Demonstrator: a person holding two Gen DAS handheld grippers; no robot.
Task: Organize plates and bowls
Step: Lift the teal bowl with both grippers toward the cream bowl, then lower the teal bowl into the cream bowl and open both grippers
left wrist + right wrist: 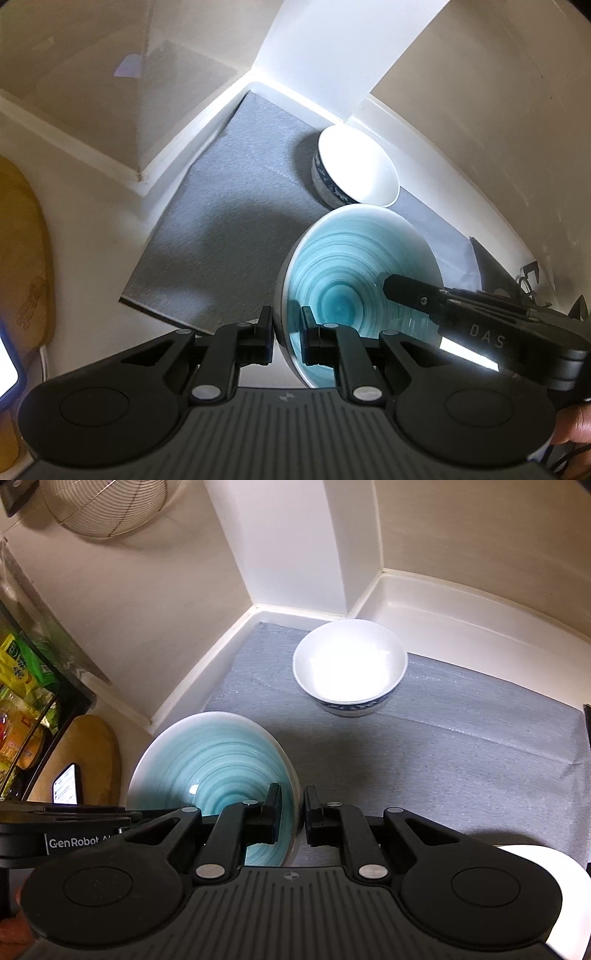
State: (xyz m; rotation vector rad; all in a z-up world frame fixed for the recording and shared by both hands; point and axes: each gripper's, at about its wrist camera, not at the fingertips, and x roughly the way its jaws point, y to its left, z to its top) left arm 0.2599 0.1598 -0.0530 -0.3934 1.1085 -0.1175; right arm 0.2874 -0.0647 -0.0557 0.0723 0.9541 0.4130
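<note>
The teal bowl (347, 280) is pinched at opposite rims by the left tongs (287, 332) and right tongs (293, 812), near the white bowl (349, 664) on the grey mat (461, 753); its underside is hidden.

**Both grippers on the teal bowl**

The left gripper (287, 334) is clamped on the near rim of the teal bowl (354, 266), one finger outside, one inside. The right gripper (397, 287) reaches in from the right onto the bowl's far side. Behind it a white bowl (360, 166) with a blue pattern stands on the grey mat (229, 221) in the counter (92, 266) corner.
</note>
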